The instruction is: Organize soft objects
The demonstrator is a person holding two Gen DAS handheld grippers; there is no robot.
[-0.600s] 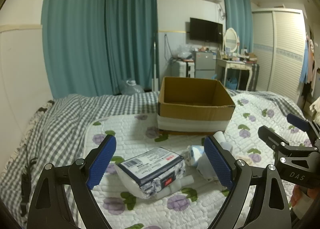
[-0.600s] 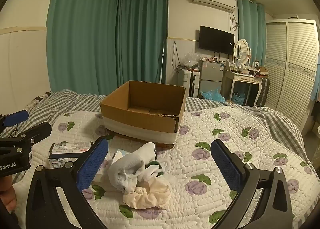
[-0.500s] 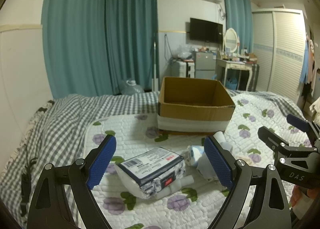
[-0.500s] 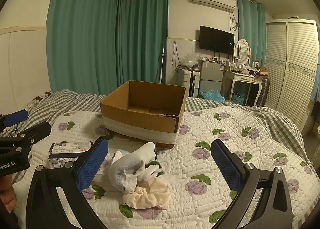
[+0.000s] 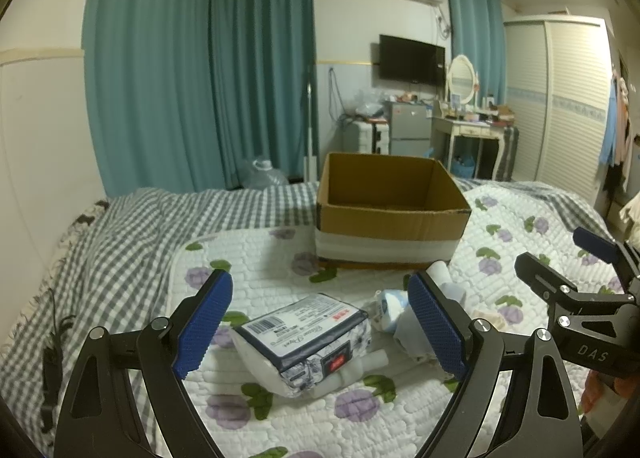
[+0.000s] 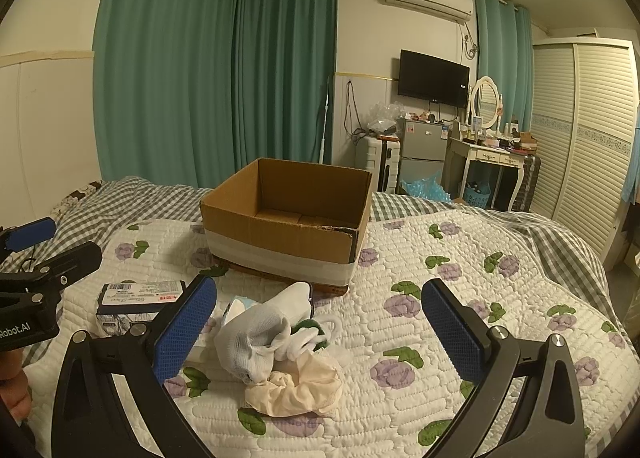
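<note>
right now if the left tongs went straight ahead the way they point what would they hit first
Most likely the tissue pack. It lies on the quilt between the open fingers of the left tongs, directly ahead and nearest. The cardboard box stands farther along the same line. Depth is uncertain through the fisheye.

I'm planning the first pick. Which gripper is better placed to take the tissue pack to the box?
Left. The tissue pack lies straight ahead between the open left gripper's fingers. The right gripper faces the white sock pile instead. The cardboard box sits just beyond.
</note>
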